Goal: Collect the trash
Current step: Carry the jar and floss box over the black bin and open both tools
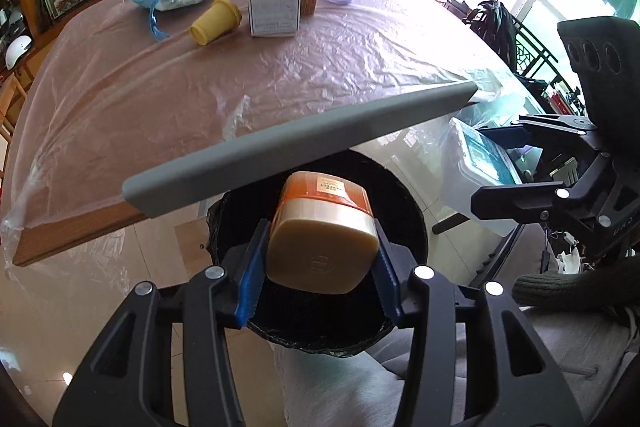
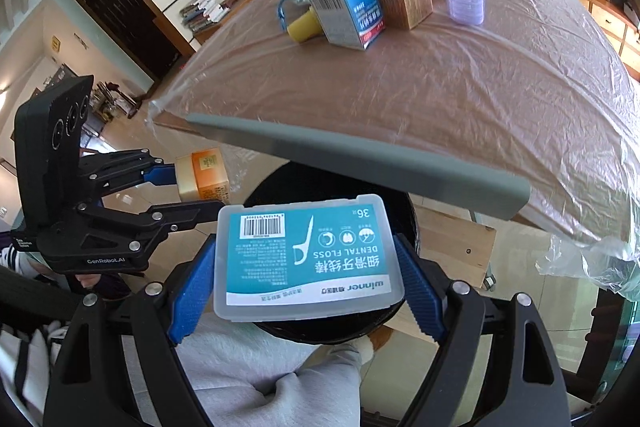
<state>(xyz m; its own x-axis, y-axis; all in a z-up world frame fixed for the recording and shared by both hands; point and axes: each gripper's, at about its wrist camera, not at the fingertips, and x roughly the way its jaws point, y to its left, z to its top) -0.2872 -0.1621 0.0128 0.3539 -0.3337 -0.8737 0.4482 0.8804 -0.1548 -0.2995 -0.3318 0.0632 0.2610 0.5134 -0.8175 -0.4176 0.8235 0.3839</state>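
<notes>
Left gripper (image 1: 320,267): blue pads clamped on an orange-and-cream rounded box (image 1: 324,235), small label unreadable, jaws fairly narrow. Right gripper (image 2: 308,279): jaws wide, closed on a clear plastic flat case (image 2: 308,255), teal label "DENTAL FLOSS", "winner", "36" w/ barcode. Both held just above the black-lined round bin (image 1: 404,227), under a grey bar (image 1: 300,151). Beyond: plastic-covered table (image 1: 200,87) w/ white barcoded carton (image 1: 274,1), yellow cup (image 1: 216,21). "GenRobot.AI" on left gripper body in right view.
</notes>
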